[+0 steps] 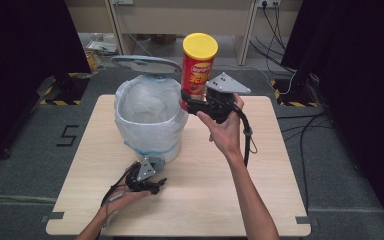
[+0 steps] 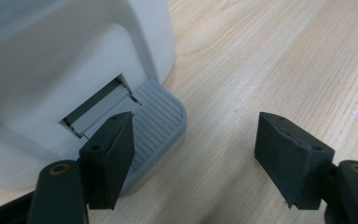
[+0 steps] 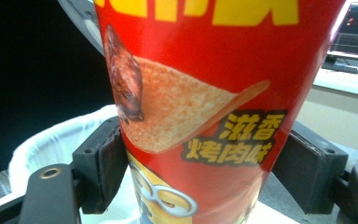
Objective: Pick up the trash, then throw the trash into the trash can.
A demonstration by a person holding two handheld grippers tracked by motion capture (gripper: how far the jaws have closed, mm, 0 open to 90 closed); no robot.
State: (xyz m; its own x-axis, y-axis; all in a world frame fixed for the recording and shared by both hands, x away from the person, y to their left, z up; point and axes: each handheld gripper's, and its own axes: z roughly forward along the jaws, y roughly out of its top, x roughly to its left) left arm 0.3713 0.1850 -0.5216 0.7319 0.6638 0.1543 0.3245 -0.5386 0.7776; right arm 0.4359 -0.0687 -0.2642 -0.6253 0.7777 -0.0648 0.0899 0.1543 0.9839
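A red crisp can (image 1: 198, 70) with a yellow lid stands upright in the air, just right of the bin's open mouth. My right gripper (image 1: 189, 104) is shut on its lower part; in the right gripper view the can (image 3: 191, 93) sits squeezed between both pads (image 3: 103, 161). The white pedal bin (image 1: 147, 117) has a plastic liner, and its grey lid (image 1: 145, 64) is raised. My left gripper (image 1: 156, 184) is low at the bin's front, open. In the left gripper view its left pad (image 2: 114, 154) rests on the grey ribbed pedal (image 2: 161, 116), with the other over bare wood.
The bin stands at the back left of a light wooden table (image 1: 270, 190). A cable hangs from the right gripper along the forearm. Beyond the table are dark curtains, floor cables and a pale desk frame.
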